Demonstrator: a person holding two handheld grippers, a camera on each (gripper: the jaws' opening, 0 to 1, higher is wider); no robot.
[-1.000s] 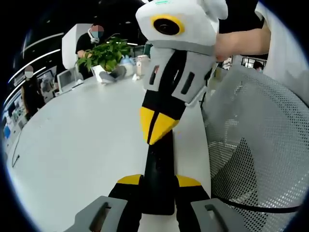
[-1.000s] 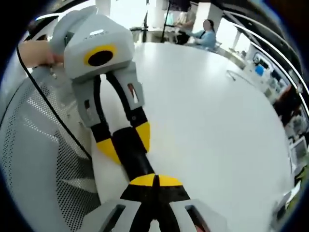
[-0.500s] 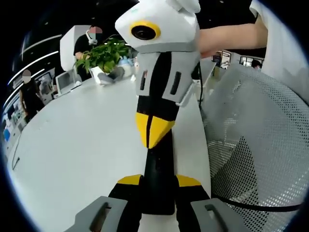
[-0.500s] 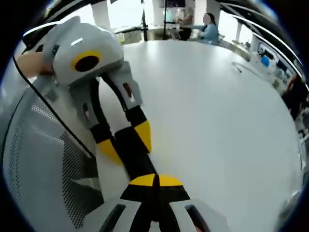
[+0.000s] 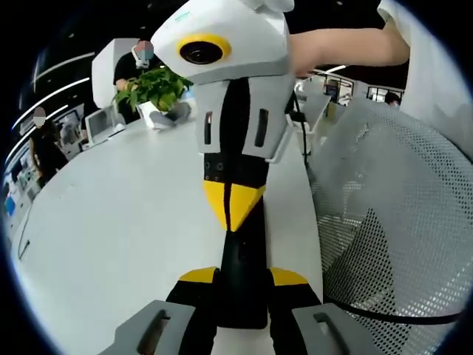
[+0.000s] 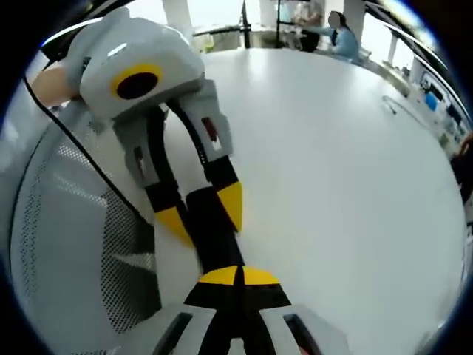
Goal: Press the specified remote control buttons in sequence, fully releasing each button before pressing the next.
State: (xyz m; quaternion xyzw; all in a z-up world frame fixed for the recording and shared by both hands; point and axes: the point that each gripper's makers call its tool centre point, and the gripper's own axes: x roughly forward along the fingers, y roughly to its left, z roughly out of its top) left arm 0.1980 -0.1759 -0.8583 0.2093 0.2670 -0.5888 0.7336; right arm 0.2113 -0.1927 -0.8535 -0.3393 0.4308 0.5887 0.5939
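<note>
A black remote control (image 5: pixel 242 285) stands between the yellow-tipped jaws of my left gripper (image 5: pixel 242 276), which is shut on it. My right gripper (image 5: pixel 231 211) comes down from the top of the left gripper view, jaws shut, its yellow tips meeting the remote's far end. In the right gripper view my right gripper (image 6: pixel 236 276) is shut at the bottom, its tip against the remote (image 6: pixel 211 231). The left gripper (image 6: pixel 201 214) clamps the remote from both sides there. The remote's buttons are hidden.
A wide white table (image 5: pixel 111 222) lies under both grippers. A grey mesh chair back (image 5: pixel 399 222) stands close on the right, also seen as mesh (image 6: pixel 66 244). A potted plant (image 5: pixel 157 85) and seated people are at the far edge. A person's arm (image 5: pixel 347 48) holds the right gripper.
In the left gripper view the right gripper has swung left and stands straighter over the remote. The right gripper view has shifted a little. The remote stays clamped.
</note>
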